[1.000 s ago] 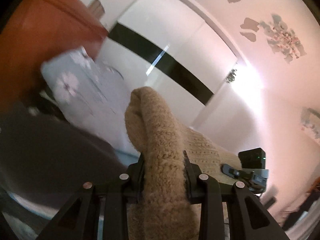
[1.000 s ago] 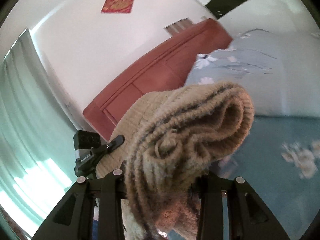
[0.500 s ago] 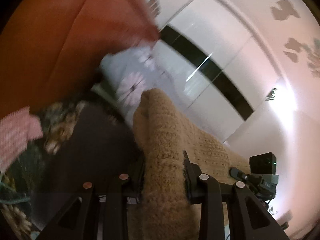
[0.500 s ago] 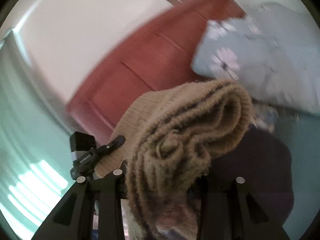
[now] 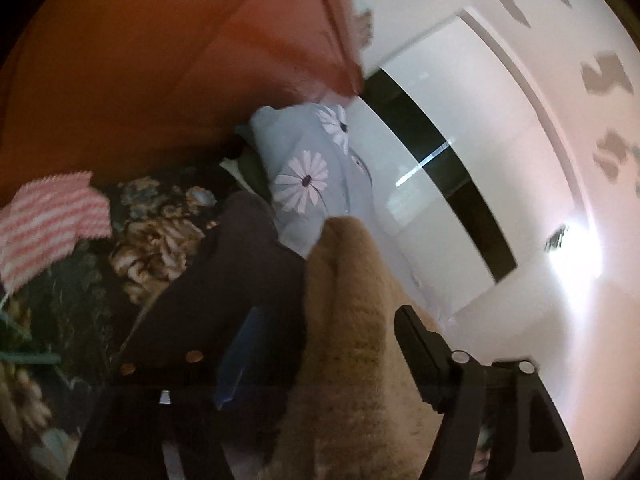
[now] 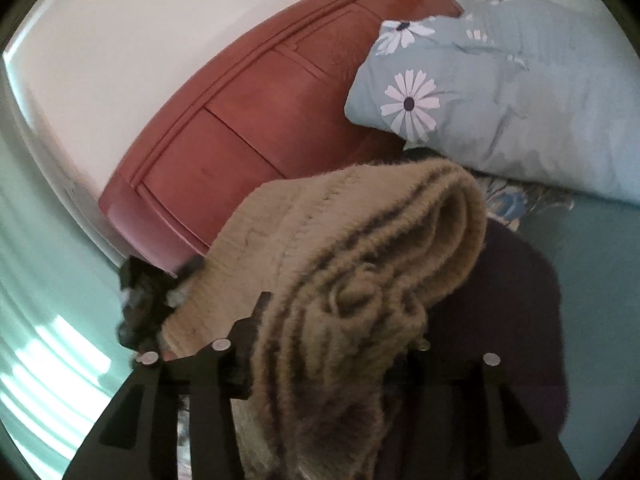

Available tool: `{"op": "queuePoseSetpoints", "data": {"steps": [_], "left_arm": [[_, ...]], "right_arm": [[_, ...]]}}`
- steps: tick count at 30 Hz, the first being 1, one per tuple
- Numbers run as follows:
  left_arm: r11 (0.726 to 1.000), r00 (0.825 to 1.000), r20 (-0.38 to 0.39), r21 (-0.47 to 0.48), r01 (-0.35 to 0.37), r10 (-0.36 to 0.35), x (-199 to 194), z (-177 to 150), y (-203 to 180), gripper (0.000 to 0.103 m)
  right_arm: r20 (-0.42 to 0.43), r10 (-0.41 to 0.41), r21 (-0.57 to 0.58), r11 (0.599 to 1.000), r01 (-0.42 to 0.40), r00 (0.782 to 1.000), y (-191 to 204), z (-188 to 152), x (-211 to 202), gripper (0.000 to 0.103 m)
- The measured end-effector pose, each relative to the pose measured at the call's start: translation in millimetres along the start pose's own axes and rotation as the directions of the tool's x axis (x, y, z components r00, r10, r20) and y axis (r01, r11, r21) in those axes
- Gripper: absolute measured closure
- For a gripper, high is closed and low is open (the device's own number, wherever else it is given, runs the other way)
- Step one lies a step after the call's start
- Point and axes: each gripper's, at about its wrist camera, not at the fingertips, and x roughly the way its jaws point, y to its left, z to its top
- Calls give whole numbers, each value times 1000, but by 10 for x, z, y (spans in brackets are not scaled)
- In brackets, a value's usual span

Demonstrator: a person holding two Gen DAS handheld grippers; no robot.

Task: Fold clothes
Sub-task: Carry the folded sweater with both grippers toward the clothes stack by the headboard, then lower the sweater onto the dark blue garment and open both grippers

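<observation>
The left gripper [image 5: 320, 344] has its jaws opening: the right finger [image 5: 420, 344] stands clear of the beige knit sweater [image 5: 348, 320], with a gap showing between pad and wool, while the left finger [image 5: 236, 356], blue-edged and blurred, sits apart on the other side, so the folded edge lies loose between them. The right gripper [image 6: 340, 344] is also opening its jaws; the bunched sweater [image 6: 360, 264] fills the space between its fingers and spills over them, and whether the pads still press on it cannot be told. In the left wrist view the sweater runs as a narrow ridge straight away from the camera, its rounded end pointing to the far pillow. The right wrist view shows the rolled, layered end of the same garment with darker ribs, its long side stretching left across to the blurred left gripper [image 6: 144, 300] at the other corner. Only the left view shows a dark garment with round buttons [image 5: 224, 300] lying just left of the sweater, a dark floral bedspread [image 5: 160, 240], a pink striped cloth [image 5: 52, 220] at far left, and a white wardrobe with a black band [image 5: 440, 152] at right. Only the right view shows the pale green curtain [image 6: 40, 280] at left. Both show the reddish wooden headboard [image 6: 240, 120] and the blue daisy-print pillow [image 6: 500, 100] beyond the sweater.
</observation>
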Motion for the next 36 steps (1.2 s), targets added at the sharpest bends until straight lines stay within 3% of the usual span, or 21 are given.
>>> {"op": "queuePoseSetpoints", "data": {"steps": [3,8,12,16,18,21,28,36], "left_arm": [[999,998,37,5,-52,51,-146,23,-33,28],[983,993,63,152,-105,97,-369,-47,-451,28],[906,988,80,393,-156,136,-275,-140,-1041,24],[857,985,14,491,-158,174,112,-247,-1264,24],[851,976,-25,496,-175,215,295,-290,-1214,24],[866,966,-78,465,-185,248,466,-315,-1048,24],[886,979,-48,437,-158,198,376,-330,-1040,24],[804,961,115,529,-273,251,-63,-617,-1528,24]], "right_arm": [[29,-34,-3,999,35,999,-25,3,-134,41],[77,-117,-3,993,117,990,-14,102,-418,39],[174,-139,-115,980,160,975,270,297,-657,39],[102,-124,-178,974,140,987,506,426,-339,38],[70,-122,-204,970,134,990,562,412,-183,38],[33,-150,-198,968,154,988,509,345,18,38],[40,-140,-173,974,145,989,424,333,7,38],[94,-147,-253,953,166,985,751,262,-472,38]]}}
